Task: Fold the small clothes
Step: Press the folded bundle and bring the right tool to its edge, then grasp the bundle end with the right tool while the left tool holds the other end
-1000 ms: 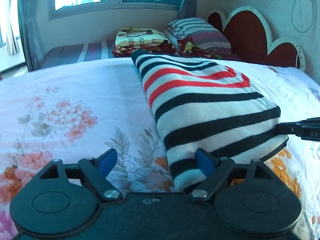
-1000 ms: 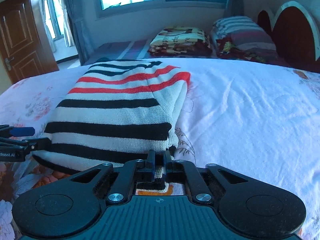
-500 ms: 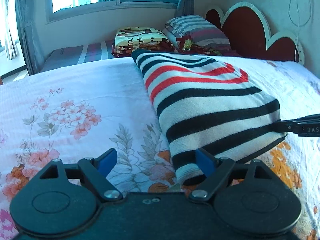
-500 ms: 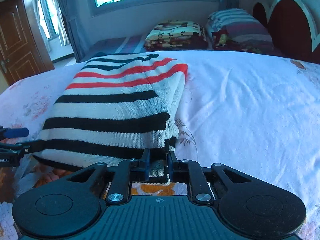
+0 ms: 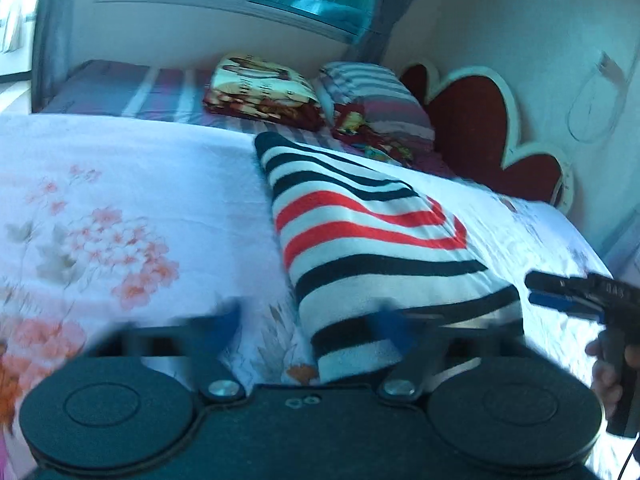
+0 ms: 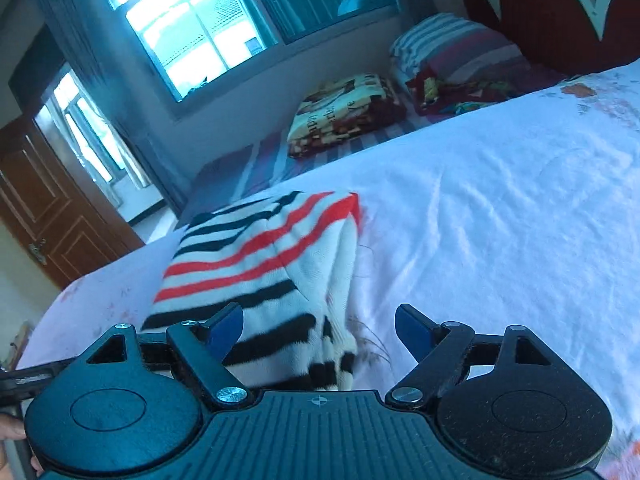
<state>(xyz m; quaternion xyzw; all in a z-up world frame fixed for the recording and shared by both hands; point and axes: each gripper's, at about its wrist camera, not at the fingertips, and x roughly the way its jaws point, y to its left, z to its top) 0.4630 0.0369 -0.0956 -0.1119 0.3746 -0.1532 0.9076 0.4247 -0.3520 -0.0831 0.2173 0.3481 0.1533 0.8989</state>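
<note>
A flower-printed white bed sheet (image 5: pixel 120 208) is spread over the bed. The left gripper (image 5: pixel 308 332), blurred, is seen with its jaws apart and closing; the near corner of the garment lies between them, unpinched. The folded knit sweater with black, red and white stripes (image 5: pixel 372 240) lies flat on the sheet, between the two grippers. The right gripper (image 6: pixel 320 330) is held over the sweater's other near corner, its jaws spread wide and opening, gripping nothing.

Folded black-red-white striped sweater (image 5: pixel 372 248) lies flat on the bedsheet (image 5: pixel 132 184).
</note>
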